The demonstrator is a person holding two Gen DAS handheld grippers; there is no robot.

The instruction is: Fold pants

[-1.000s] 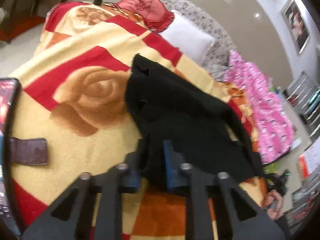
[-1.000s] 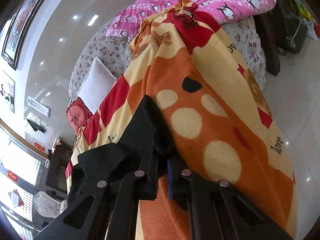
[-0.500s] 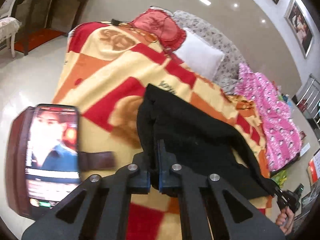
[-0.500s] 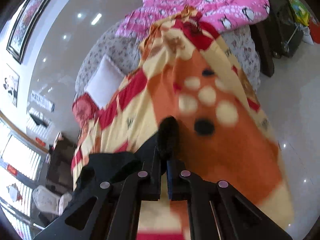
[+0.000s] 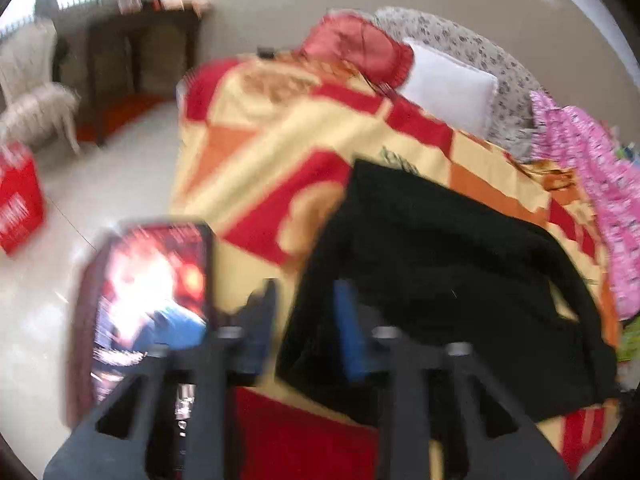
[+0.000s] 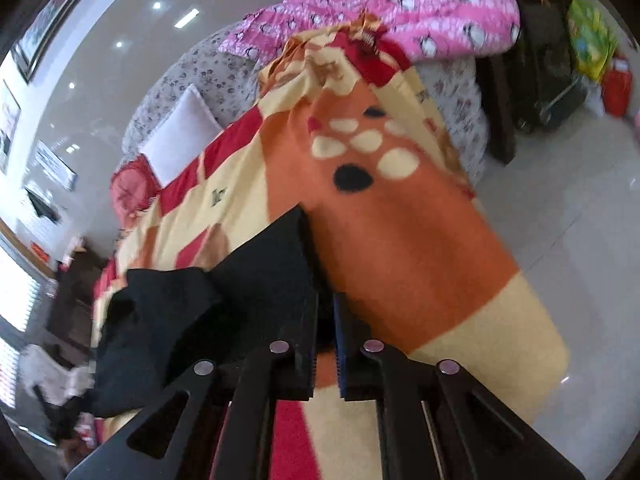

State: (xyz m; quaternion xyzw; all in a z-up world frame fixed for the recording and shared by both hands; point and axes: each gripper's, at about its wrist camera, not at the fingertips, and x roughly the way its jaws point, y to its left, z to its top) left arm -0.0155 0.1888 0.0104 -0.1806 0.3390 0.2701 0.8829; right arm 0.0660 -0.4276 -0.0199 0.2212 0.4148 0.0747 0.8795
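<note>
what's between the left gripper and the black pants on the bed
Nothing visible. The left gripper is open right at the near edge of the black fabric pants, which lie on the red, yellow and orange blanket. The lit phone in its brown case sits off to the left, clear of that path.

— What crowds the left side?
— A lit phone (image 5: 150, 304) lies just beside the black pants (image 5: 440, 272) on the bed's patterned blanket (image 5: 280, 136).
— And the right?
— Open orange blanket, bare floor (image 6: 560, 200) beyond; pink quilt (image 6: 420, 4) at the far end.
</note>
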